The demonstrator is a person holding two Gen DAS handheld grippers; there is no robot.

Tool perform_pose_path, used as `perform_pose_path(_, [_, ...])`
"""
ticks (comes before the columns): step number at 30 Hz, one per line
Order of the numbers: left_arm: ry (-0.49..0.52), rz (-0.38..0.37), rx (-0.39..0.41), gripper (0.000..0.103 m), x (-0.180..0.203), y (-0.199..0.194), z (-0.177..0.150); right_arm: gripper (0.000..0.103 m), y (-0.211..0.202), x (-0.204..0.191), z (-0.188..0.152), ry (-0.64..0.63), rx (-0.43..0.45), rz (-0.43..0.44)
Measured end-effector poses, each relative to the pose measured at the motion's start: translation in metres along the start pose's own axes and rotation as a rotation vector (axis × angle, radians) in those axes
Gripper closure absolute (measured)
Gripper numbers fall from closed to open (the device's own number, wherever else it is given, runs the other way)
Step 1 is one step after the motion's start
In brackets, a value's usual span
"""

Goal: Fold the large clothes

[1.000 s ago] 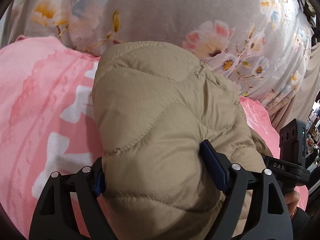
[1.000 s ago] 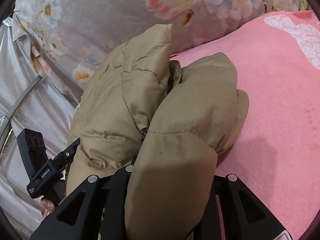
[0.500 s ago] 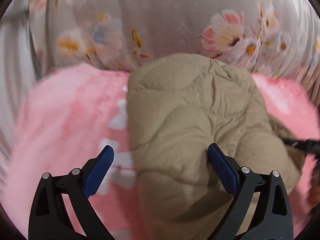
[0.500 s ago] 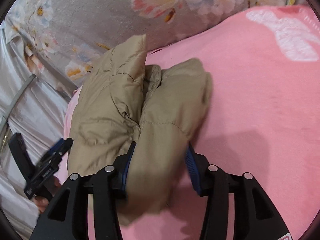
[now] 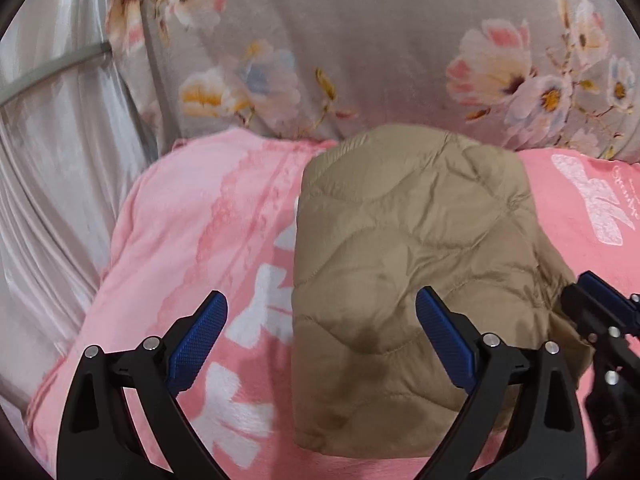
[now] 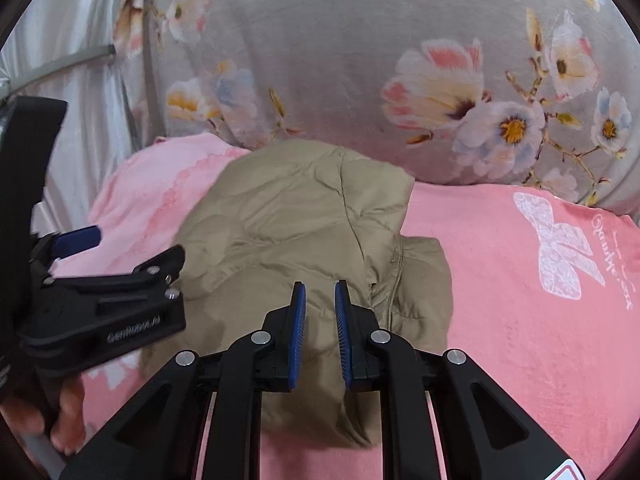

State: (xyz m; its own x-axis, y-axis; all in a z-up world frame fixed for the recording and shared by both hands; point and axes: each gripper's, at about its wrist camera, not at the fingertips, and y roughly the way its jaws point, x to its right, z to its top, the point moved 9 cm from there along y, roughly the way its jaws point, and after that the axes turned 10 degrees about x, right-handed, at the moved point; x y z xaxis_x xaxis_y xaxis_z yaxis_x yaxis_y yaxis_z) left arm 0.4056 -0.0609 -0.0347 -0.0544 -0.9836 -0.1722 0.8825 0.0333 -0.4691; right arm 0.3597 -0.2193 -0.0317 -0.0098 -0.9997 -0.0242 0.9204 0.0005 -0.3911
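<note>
The tan quilted puffer jacket (image 5: pixel 416 256) lay folded into a compact bundle on the pink blanket (image 5: pixel 208 240) of the bed, its far edge against the grey floral pillow (image 5: pixel 360 40) at the bed's head. The left gripper (image 5: pixel 322 344) hung above it with jaws spread wide and empty, while the right gripper (image 6: pixel 320 332) showed only a narrow gap between its pads, holding nothing. The jacket looked light, soft and springy with a slick shell, likely to puff open, so a pinch through stacked layers at a folded edge seemed wisest.

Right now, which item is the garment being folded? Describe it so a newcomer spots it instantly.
Start at the pink blanket below the grey floral bedding. On it lies the tan quilted jacket, a puffy folded bundle, the only plain beige, stitched thing there.
</note>
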Motion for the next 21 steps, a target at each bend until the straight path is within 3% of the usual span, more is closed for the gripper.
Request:
perform_pose_path(5, [-0.029,0.006,-0.075,0.010,0.003,0.028,-0.034,0.090,0.039,0.005,-0.030,-0.002,-0.065,-0.056])
perform_pose_path(11, [-0.036,-0.009,-0.064,0.006,0.011,0.040,-0.047,0.090,0.054,0.021,-0.055,0.109,-0.095,-0.037])
perform_pose_path(21, [-0.044,-0.014,-0.024,0.005,0.021,0.054,-0.058,0.089,0.060,0.016,-0.070,0.084,-0.042,-0.083])
